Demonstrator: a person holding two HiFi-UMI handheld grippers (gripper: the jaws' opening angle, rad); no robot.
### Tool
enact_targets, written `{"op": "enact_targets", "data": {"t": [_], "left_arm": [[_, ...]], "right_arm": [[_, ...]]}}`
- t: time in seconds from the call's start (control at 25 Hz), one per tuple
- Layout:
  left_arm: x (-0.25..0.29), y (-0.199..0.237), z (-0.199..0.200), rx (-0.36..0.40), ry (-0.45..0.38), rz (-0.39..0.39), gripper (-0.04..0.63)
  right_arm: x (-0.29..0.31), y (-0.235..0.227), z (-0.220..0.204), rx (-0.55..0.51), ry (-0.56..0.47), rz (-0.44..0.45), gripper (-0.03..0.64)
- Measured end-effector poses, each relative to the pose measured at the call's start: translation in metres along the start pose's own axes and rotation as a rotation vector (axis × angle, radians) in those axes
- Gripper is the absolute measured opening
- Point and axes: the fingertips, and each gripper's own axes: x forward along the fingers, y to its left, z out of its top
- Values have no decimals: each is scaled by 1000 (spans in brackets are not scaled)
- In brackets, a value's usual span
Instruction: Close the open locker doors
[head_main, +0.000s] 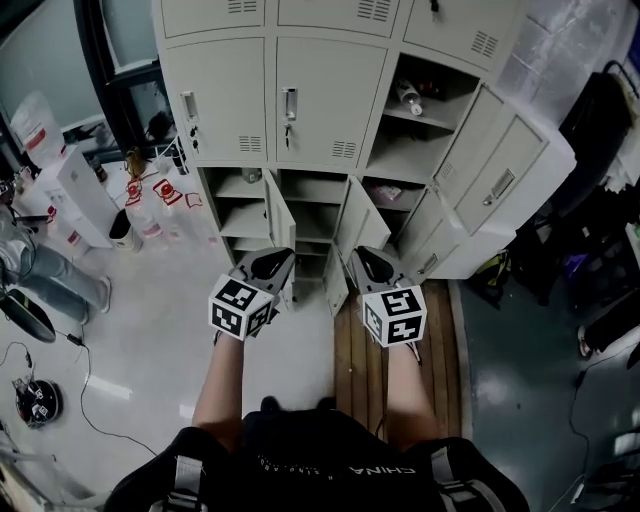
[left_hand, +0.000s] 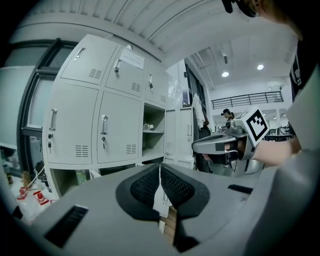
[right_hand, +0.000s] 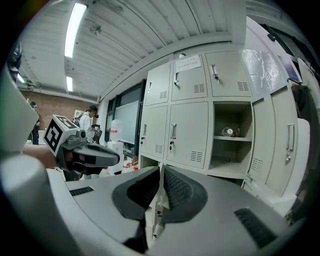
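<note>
A bank of pale grey lockers fills the top of the head view. The right middle compartment stands open, its door swung far right; a bottle lies on its upper shelf. Along the bottom row, three doors hang open: one, another and a third. My left gripper is shut and empty, just short of the bottom left-hand door. My right gripper is also shut and empty, close to the middle bottom door.
A wooden board lies on the floor under my right arm. Water jugs and a white box stand left of the lockers. A person's legs and cables are at far left. Dark bags hang at right.
</note>
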Motion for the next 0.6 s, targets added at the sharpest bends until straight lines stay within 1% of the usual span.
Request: {"op": "enact_targets", "data": {"t": [0.16,0.32,0.6], "left_arm": [[-3,-3,4,10,0,2,23],[-4,-10,6,28,-5,-13,23],[-8,-19,16,59,-66,-35,23]], "right_arm": [[-2,6,3,-6,0,13,49],[-5,9,4,-7,-1,17,49],[-5,18,3,-26,1,25,49]]}}
